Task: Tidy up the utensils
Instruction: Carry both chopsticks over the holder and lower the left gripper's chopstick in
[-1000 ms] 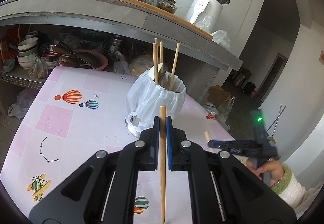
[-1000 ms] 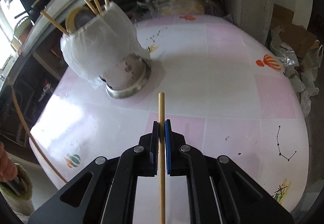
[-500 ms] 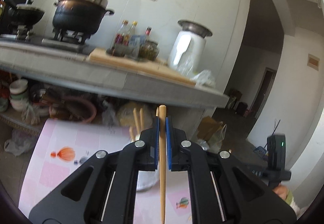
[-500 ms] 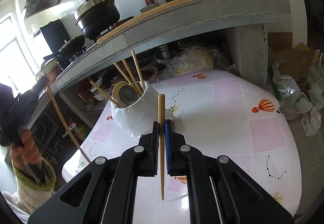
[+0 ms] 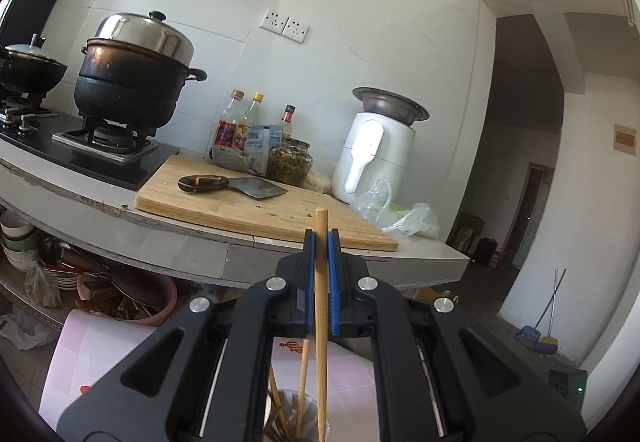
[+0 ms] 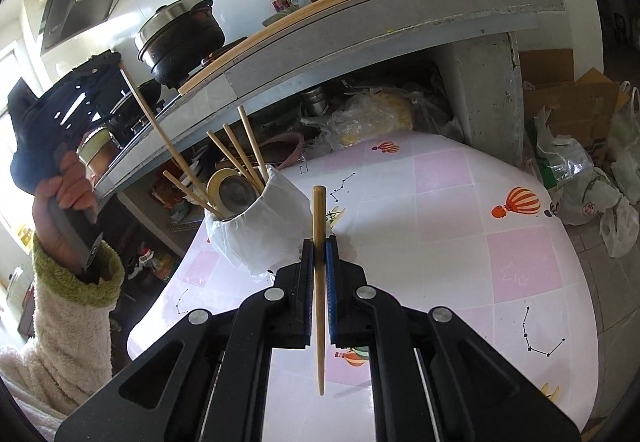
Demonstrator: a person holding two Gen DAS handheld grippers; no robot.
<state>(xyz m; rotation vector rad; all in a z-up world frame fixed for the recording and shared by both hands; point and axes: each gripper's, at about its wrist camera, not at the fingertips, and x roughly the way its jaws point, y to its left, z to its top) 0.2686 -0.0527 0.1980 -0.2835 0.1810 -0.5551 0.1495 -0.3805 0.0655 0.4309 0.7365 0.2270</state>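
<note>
Since a second ago the left gripper (image 5: 319, 238) has climbed from a low view of the white plastic-wrapped metal utensil holder (image 6: 260, 226) to a spot right above it, so its camera now looks level at the stove and the wooden cutting board (image 5: 256, 210), with only the holder's mouth showing at the bottom edge. The right gripper (image 6: 319, 244) has risen too and now looks down on the holder from a little way off.

Both sets of jaws are pressed together on a chopstick. The left ones pinch a long light-wood chopstick (image 5: 321, 306) held steeply — in the right wrist view its lower end has reached the holder's rim among the sticks already there, though whether the tip is inside I cannot tell. The right ones pinch a second pale wooden chopstick (image 6: 319, 282), hanging upright above the pink-and-white patterned counter (image 6: 460, 226), beside the holder and clear of it.

As for progress, about four chopsticks (image 6: 240, 158) already lean in the holder next to a round yellowish-rimmed object. No loose utensils show on the counter near it. What seems left is to release the left chopstick into the holder, then carry the right one over and drop it in — likely the last two pieces.
</note>
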